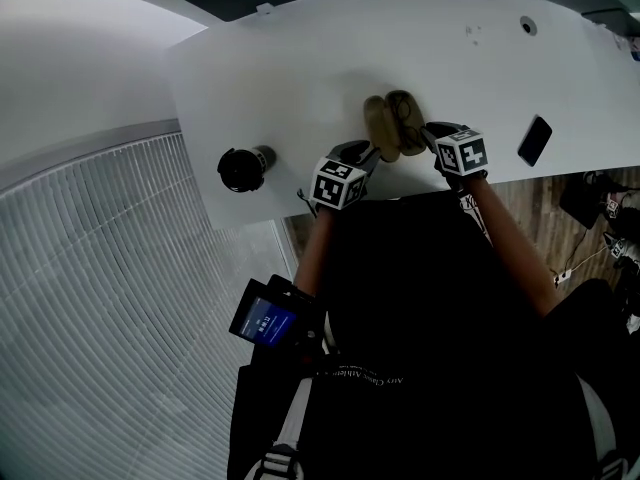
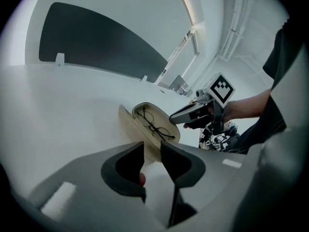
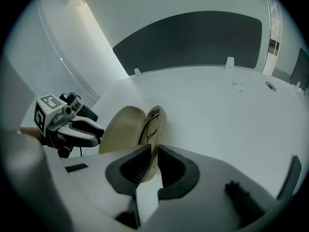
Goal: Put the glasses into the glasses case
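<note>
At the near edge of the table (image 1: 300, 58), the left gripper (image 2: 152, 151) had its jaws a narrow gap apart, with the near end of the open case (image 2: 128, 123) in that gap. It appeared to be pinching the case there rather than only touching it. The right gripper (image 3: 154, 154) was closed on the rim of the case half that held the glasses (image 2: 155, 125), the cream edge filling the slot between its jaws. The case lay just inside the middle of the near edge, between the two grippers. Its halves were spread apart, and the glasses lay folded flat inside one half.

With the glasses seemingly already in, the step in hand looked to be shutting the case. To do it well, the right gripper should hold its half still while the left swings the lid over on the hinge. The arms of the glasses should stay below the rim so nothing is caught.
</note>
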`<state>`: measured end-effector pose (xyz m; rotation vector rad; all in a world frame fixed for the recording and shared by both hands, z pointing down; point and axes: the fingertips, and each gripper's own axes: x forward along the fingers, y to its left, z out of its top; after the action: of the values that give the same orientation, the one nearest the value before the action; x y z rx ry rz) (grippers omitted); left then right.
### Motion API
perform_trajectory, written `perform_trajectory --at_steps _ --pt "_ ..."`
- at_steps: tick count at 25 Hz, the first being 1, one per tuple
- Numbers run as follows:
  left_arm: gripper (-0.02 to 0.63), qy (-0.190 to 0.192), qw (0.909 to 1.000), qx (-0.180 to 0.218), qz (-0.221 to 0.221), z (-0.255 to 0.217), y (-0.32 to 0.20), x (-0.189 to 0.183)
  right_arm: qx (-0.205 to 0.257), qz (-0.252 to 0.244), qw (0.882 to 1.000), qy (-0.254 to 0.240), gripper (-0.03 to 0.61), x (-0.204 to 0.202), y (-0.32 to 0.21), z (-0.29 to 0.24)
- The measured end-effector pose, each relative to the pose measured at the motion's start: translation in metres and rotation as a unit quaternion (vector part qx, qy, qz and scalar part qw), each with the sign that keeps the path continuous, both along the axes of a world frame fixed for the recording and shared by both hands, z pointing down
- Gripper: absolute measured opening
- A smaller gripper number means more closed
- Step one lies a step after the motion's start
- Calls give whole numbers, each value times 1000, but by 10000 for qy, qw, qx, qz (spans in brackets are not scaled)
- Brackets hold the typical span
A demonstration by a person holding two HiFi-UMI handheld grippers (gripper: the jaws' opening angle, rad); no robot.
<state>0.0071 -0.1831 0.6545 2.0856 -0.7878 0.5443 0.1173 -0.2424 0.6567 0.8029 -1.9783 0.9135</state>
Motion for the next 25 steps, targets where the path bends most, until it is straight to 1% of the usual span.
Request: perform_trajectory --at_steps 1,2,4,6,9,11,14,17,21,25 --pt "120 53 10000 -47 -7 1 1 0 5 58 10000 41 46 2 -1 3" --pt "120 103 9999 -61 -19 3 1 1 19 151 9999 48 38 5 -2 6" --pt "120 170 9998 -26 -43 4 0 2 -30 436 9990 -35 32 12 -5 11" --pt "120 183 9998 70 -19 0 -1 2 -196 685 9974 -145 28 16 -5 17" --pt "120 191 9992 352 90 -18 -9 8 -430 796 9956 -234 26 17 -8 25" --pt "120 123 9983 538 187 -25 -13 13 -559 867 9940 -376 26 13 -11 28" --pt "120 -6 9975 680 194 -29 -17 10 -649 905 9926 -488 26 4 -11 30" --pt "120 -41 9975 698 126 -32 -22 9 -667 909 9919 -585 26 0 -11 30" --pt "114 125 9984 521 206 -37 -26 23 -747 1069 9885 -762 26 10 -10 29" --pt "86 144 9984 515 194 -40 -30 18 -820 967 9885 -820 28 -1 -10 32"
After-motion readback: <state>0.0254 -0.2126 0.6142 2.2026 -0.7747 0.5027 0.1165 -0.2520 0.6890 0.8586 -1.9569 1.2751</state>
